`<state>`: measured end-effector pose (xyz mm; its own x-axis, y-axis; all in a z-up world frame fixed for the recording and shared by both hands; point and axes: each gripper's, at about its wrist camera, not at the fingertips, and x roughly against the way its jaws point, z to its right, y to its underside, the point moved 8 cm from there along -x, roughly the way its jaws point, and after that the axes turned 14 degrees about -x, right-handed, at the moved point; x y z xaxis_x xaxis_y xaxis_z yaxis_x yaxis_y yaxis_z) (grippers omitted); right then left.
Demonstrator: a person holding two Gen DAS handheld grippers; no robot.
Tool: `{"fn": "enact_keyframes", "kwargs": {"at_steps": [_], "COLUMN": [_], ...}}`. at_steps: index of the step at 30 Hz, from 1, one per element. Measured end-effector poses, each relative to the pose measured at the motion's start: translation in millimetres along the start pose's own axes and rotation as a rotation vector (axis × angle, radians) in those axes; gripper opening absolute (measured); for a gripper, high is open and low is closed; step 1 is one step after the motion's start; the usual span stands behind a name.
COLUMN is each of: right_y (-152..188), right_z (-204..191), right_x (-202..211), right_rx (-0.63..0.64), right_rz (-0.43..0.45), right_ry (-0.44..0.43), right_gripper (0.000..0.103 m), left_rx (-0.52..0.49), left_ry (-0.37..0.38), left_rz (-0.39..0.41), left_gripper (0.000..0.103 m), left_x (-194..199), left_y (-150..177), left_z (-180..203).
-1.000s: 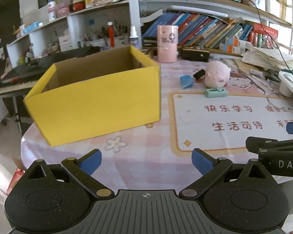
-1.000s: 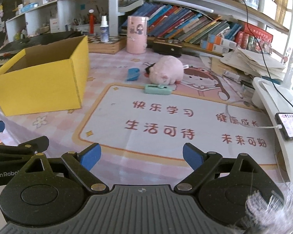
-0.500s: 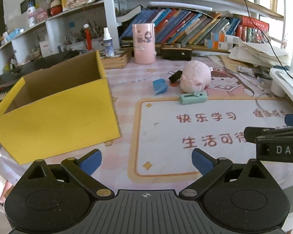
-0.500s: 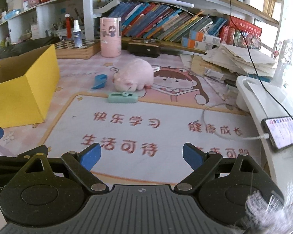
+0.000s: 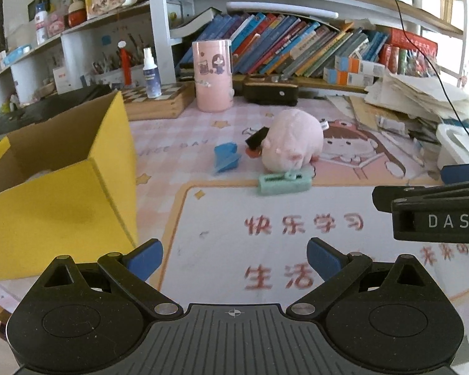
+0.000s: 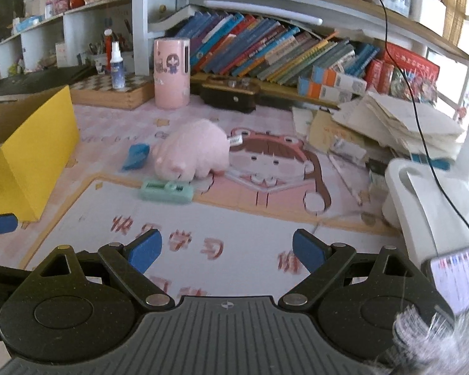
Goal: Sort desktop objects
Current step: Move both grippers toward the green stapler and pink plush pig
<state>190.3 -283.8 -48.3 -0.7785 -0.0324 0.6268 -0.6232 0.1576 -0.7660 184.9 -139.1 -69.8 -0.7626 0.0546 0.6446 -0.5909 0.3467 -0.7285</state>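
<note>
Left wrist view: left gripper and right gripper both hover empty, fingers spread wide. I'd grab the mint-green stapler-like thing first, since it's just in front of the pink plush pig; blue piece sits left of the pig. Yellow box, well left of the pig, looks mostly empty; something pale is barely visible inside.

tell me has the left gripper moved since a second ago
Yes. The left gripper has swung right: the yellow box slid from centre to the left edge, and the pink plush now sits ahead.
</note>
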Motion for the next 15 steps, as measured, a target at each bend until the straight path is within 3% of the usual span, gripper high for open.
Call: {"fn": "enact_keyframes", "kwargs": {"at_steps": [15], "right_y": [-44], "right_z": [62], "right_x": [-30], "right_rx": [-0.033], "right_rz": [0.034], "right_ry": [-0.020], "right_gripper": [0.091], "left_rx": [-0.012], "left_ry": [-0.002], "left_rz": [-0.015], "left_gripper": [0.100], "left_x": [-44], "left_y": [-45], "left_z": [48]}}
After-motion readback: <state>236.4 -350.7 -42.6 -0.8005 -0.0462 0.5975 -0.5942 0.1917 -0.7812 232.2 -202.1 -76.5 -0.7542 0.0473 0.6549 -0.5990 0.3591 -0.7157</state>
